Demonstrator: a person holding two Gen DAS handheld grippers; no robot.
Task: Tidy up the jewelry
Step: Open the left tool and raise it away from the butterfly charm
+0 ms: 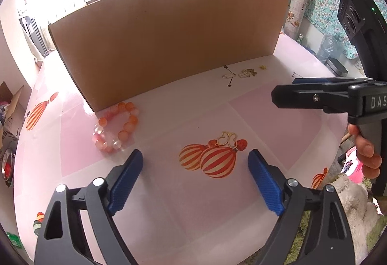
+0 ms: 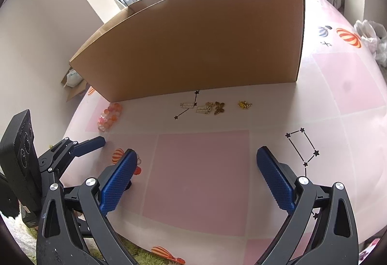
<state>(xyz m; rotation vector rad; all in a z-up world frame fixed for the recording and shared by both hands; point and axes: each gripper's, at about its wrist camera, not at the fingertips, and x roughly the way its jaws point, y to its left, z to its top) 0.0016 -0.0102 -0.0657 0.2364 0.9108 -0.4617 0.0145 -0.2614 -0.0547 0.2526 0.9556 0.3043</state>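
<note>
Both claws gape empty: left claw just short of butterfly pendant; right claw over tablecloth.

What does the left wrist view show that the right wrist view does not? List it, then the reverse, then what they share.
Only the left wrist view: the gold butterfly-outline charm seen whole, and a hand on the right gripper's handle.

Only the right wrist view: a plastic bag at the table's far edge.

Both: the cardboard box, the orange bead bracelet, the small gold charms near the box, the pink tablecloth, and the open, empty left gripper and right gripper.
</note>
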